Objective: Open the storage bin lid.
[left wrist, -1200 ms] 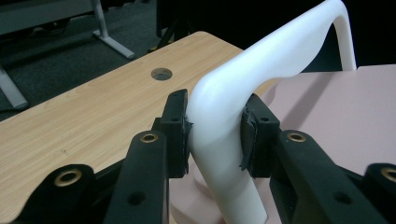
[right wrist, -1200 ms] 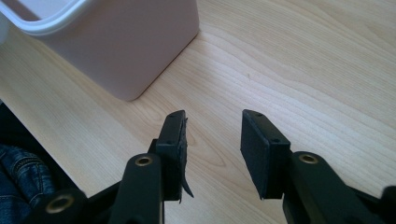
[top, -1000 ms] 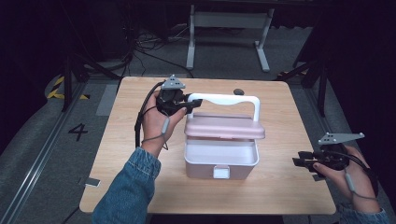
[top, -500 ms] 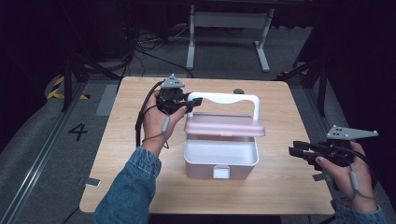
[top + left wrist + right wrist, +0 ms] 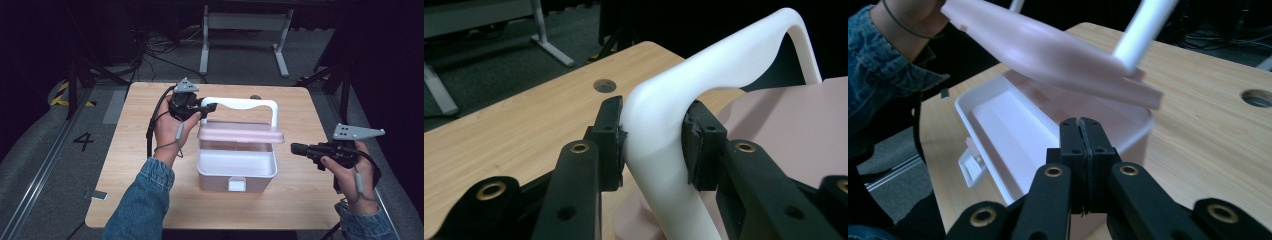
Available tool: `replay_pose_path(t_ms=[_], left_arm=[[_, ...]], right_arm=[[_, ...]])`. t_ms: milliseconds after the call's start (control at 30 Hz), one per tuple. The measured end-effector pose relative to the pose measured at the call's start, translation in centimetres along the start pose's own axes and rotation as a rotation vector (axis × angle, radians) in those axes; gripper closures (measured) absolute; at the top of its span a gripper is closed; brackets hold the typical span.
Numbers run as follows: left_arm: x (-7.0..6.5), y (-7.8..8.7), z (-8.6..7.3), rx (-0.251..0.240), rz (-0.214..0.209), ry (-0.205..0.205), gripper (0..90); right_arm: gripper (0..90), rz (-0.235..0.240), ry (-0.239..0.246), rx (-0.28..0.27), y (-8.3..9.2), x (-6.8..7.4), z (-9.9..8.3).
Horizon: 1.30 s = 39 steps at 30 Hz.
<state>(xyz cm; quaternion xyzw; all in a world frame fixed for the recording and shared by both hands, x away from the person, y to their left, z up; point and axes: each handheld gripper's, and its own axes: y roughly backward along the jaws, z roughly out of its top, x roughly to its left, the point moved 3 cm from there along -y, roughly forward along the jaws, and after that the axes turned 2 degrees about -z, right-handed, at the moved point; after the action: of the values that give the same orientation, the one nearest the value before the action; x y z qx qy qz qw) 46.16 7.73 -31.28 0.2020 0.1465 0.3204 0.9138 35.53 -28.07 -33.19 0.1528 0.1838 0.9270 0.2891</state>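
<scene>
Pale wood-grain tabletop sits in a dim room, with grey floor around it, a white metal stand behind, black cables on the floor, yellow-black tape at the left and a painted "4" beside the table. A round hole is cut in the far edge of the top.

Near the middle of the table stands a pink box, its long axis running left to right, its small front latch facing the person. The pink lid is raised off the box, tilted, leaving the white inside open to view. A white arched handle rises from the lid.

The left gripper is clenched on the handle's left bend, its pads pressed against either side of the white plastic. The right gripper hovers off the box's right end, apart from it, jaws pressed together on nothing, pointing at the box's side wall. A denim sleeve reaches in at the left.
</scene>
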Motion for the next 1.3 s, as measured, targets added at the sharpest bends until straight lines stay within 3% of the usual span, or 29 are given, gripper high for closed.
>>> replay_pose_path(t_ms=[133,333,500,767,1067,1300], left_arm=[[0.0,0.1,0.0,-0.003,0.007,-0.011,65.4],[-0.2,0.4,-0.1,-0.017,0.002,-0.015,65.1],[-0.1,1.3,-0.1,-0.047,0.003,-0.013,48.8],[0.9,4.0,-1.4,-0.057,0.008,-0.008,44.3],[-0.4,7.7,-3.2,-0.025,0.01,-0.104,40.1],[-2.2,9.7,-5.0,0.009,0.041,-0.172,34.8]], right_arm=[[90.0,0.02,0.026,-0.018,-1.5,0.5,0.9],[90.0,0.032,0.033,-0.026,-2.2,0.7,1.0],[90.0,0.028,0.032,-0.029,-2.2,0.7,0.9],[90.0,0.014,0.032,-0.027,-2.5,0.7,0.6],[90.0,0.003,0.015,-0.038,-2.5,0.5,0.5],[90.0,-0.005,0.005,-0.053,-2.4,0.6,0.7]])
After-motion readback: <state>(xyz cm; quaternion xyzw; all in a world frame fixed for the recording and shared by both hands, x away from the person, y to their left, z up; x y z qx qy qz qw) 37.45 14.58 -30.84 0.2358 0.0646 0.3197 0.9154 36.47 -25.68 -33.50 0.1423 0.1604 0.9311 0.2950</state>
